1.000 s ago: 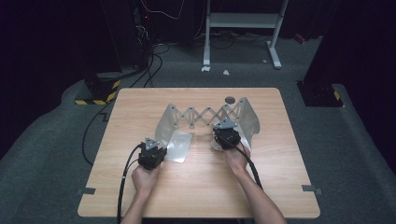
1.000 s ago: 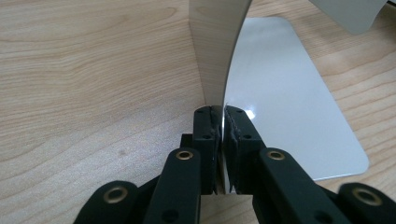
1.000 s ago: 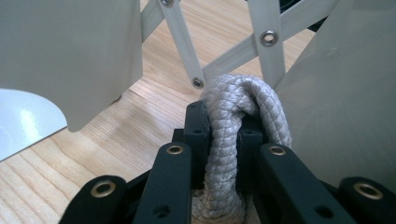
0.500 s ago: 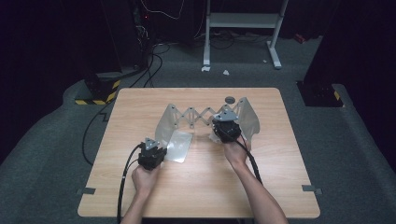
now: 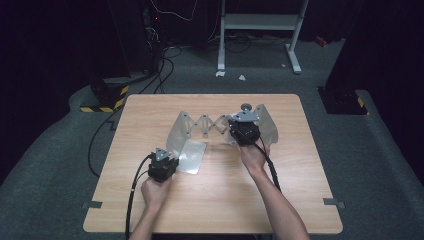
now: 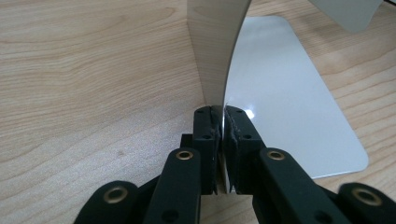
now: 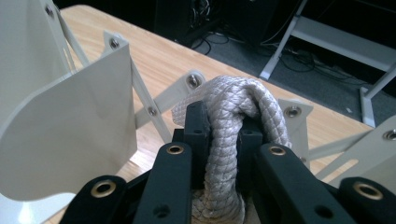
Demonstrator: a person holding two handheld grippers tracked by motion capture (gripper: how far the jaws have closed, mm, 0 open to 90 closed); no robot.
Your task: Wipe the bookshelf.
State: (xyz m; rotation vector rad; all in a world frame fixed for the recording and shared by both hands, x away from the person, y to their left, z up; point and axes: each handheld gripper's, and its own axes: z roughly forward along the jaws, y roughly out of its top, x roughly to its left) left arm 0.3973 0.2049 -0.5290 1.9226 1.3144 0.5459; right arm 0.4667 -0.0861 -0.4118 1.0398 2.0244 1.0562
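1. On the table (image 5: 150, 210), the folding rack (image 5: 210, 122) stands as before, mid-table.
2. The right claw (image 7: 223, 123), clamped on the rope (image 7: 233, 107), has risen above the rack.
3. The left claw (image 6: 223, 123) stays clamped on the rack's plate (image 6: 212, 56).

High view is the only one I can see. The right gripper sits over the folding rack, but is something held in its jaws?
Observer: Yes. The right gripper is shut on a pale braided rope, bent into a loop above its jaws.
Operator: And the left gripper, does it hold the rack?
Observer: The left gripper is clamped on the thin edge of an upright curved panel of the rack.
Operator: What lies beside that panel?
Observer: A flat glossy plate with rounded corners lies on the table.
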